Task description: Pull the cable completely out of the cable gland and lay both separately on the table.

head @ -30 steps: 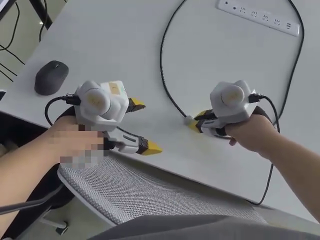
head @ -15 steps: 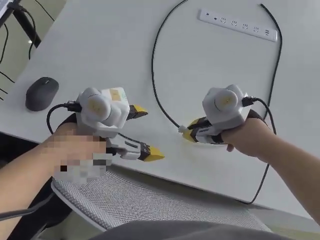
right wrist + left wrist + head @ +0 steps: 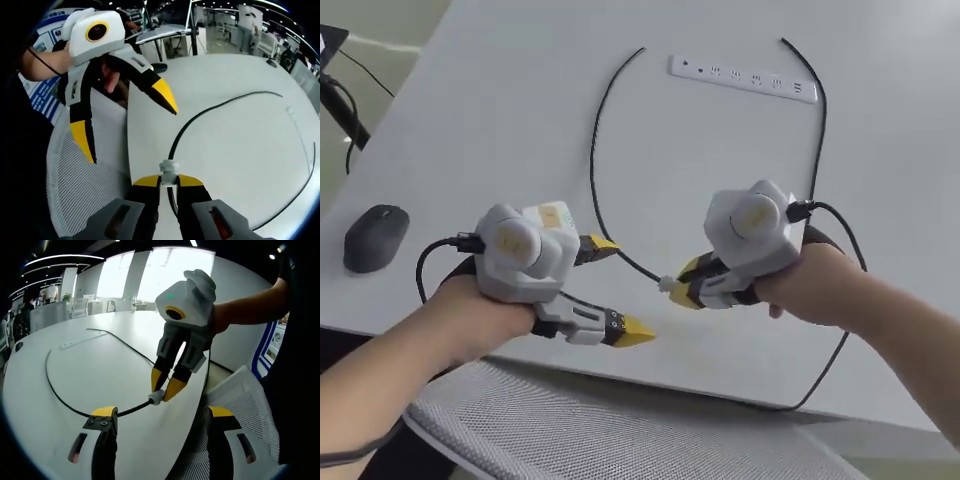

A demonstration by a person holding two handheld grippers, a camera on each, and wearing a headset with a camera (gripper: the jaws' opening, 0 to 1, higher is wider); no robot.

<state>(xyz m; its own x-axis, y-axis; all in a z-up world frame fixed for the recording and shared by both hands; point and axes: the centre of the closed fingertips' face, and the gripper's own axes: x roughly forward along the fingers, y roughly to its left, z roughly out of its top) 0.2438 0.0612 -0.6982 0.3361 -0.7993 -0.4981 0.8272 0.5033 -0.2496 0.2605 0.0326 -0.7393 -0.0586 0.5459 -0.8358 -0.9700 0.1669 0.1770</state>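
Clutter first: long white power strip [image 3: 745, 78] at far side of white table [image 3: 470, 110], dark grey computer mouse [image 3: 375, 237] near its left edge, both well apart from the work. Second black lead [image 3: 819, 110] curving from beyond the strip down toward the right hand [image 3: 820, 285]; run behind the hand hidden, ends not traceable. Grey mesh chair seat [image 3: 620, 430] just under the front table edge.

Small white plastic cable gland [image 3: 667, 284] clamped between the yellow tips of right gripper [image 3: 683, 284], near the front edge; contact with tabletop impossible to tell. Thin black cable [image 3: 592, 170] still seated in the gland, looping away across the table, free end near the strip's left end. Gland body partly covered by the tips in right gripper view.

Just beside the gland, left gripper [image 3: 622, 287], jaws spread wide, gripping nothing; in right gripper view one tip over the chair mesh, the other over the table edge. Open tabletop inside the loop and left of it.
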